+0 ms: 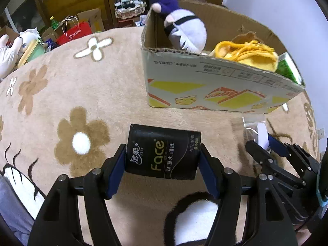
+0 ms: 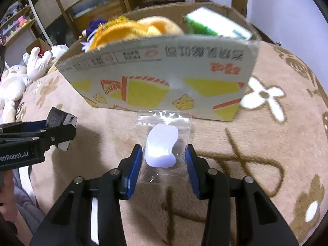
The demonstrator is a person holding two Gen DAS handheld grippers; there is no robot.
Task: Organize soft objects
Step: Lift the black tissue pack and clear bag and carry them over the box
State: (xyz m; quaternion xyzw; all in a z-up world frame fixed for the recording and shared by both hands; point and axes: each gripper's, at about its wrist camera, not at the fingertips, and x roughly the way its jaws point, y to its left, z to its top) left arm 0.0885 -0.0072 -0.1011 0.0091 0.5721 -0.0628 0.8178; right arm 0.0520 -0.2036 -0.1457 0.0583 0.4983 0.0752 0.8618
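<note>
Between my left gripper (image 1: 162, 162) fingers I clamp a tissue pack (image 1: 163, 151), long axis crosswise; the box (image 1: 205, 86) lies at one o'clock. My right gripper (image 2: 164, 164) pinches a clear bag (image 2: 164, 143), box at twelve.

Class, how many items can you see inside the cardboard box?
3: a purple-and-white plush toy at the left end, a yellow plush in the middle, a green pack at the right end. More may be hidden below.
</note>
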